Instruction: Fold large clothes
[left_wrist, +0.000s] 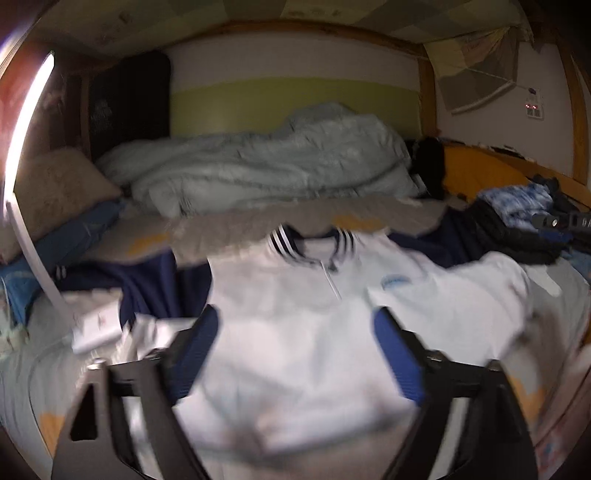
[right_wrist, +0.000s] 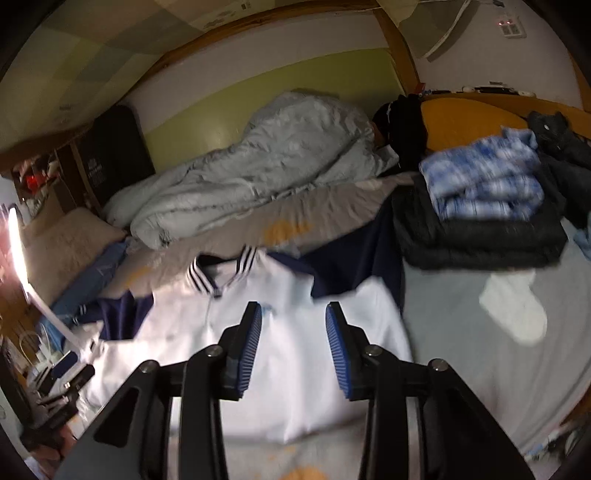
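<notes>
A white jacket (left_wrist: 288, 369) with navy sleeves and a striped navy-and-white collar (left_wrist: 314, 240) lies spread flat on the bed, front up with the zip showing. My left gripper (left_wrist: 295, 312) hovers over its chest, jaws wide apart, and no cloth is between the blue pads. In the right wrist view the same jacket (right_wrist: 184, 332) lies below my right gripper (right_wrist: 293, 306). Its pads stand a narrow gap apart and hold nothing. The picture is blurred in both views.
A crumpled pale quilt (left_wrist: 258, 166) fills the back of the bed. A stack of folded dark clothes topped by a blue plaid piece (right_wrist: 480, 184) sits at the right. A small white cloth (right_wrist: 513, 310) lies beside the jacket. A lit lamp arm (left_wrist: 22, 147) stands at the left.
</notes>
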